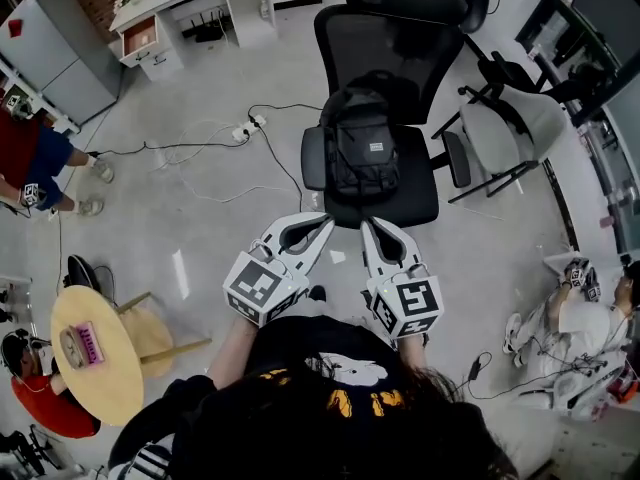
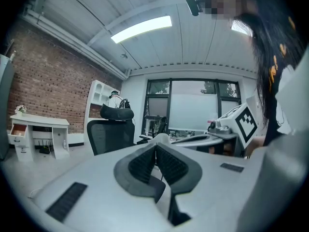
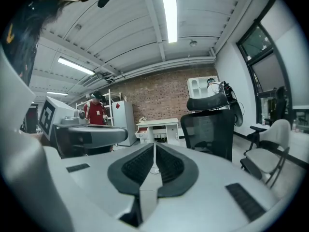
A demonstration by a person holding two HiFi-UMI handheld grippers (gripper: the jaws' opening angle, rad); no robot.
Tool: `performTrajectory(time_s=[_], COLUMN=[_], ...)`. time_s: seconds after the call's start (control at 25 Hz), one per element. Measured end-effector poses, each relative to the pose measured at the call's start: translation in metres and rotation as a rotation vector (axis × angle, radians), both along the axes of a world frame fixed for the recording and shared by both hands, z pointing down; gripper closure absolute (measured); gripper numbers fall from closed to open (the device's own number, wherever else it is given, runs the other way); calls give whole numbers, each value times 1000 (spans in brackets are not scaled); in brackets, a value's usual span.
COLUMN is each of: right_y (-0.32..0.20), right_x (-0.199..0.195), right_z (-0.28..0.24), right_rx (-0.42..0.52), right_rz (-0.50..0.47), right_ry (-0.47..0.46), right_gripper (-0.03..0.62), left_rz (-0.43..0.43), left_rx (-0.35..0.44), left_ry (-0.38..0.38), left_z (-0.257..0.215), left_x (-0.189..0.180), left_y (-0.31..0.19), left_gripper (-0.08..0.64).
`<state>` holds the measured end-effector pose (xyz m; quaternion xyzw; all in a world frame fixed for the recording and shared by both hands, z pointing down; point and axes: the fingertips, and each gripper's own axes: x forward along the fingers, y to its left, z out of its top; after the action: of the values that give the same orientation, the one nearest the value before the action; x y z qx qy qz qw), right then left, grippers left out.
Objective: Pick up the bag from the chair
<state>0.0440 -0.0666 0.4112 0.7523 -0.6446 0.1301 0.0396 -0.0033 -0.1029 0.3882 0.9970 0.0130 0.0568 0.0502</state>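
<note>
Floor (image 1: 200,238): I see pale grey concrete across most of the head view, with loose cables trailing over it.
Chair (image 1: 385,38): a black office chair with a mesh back stands straight ahead of me, its seat facing my grippers. In the left gripper view (image 2: 111,134) and the right gripper view (image 3: 210,127) I see only its back and headrest.
Desk (image 1: 195,3): white, against the far brick wall, well apart from the chair.
Round table (image 1: 110,378): wooden, at my lower left, with a small pink object (image 1: 82,345) lying on it.
Bag (image 1: 362,148): a black backpack sits upright on the chair seat, leaning on the backrest between the two armrests. Neither gripper touches it.
Left gripper (image 1: 322,220): I hold it low in front of the seat's front edge, near the bag but short of it. Its own view (image 2: 155,146) shows the ribbed pads pressed together at the tips, with nothing between them.
Right gripper (image 1: 368,226): just beside the left one, pointing at the same seat edge. Its view (image 3: 154,151) shows the jaws closed on themselves, holding nothing.
Power strip (image 1: 245,128): white, on the floor to the left of the chair, with cables running from it.
</note>
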Motion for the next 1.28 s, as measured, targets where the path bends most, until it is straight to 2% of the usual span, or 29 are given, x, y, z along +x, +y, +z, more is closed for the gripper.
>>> performTrajectory(time_s=[0.32, 0.76, 1.04, 1.28], right_y=[-27, -63, -101, -134], right_x=[12, 33, 76, 139], right_z=[12, 23, 34, 49], right_rx=[-52, -86, -86, -125], right_rz=[29, -21, -74, -132], right_ry=[4, 5, -11, -20], right_gripper=[581, 581, 581, 581], left_rz=[5, -44, -104, -155], left_rx=[-40, -68, -77, -79], left_ry=[-8, -16, -38, -44], left_z=[14, 27, 37, 36], left_x=[4, 20, 55, 115], left_y=[-32, -65, -96, -128], left_gripper=[551, 551, 551, 551])
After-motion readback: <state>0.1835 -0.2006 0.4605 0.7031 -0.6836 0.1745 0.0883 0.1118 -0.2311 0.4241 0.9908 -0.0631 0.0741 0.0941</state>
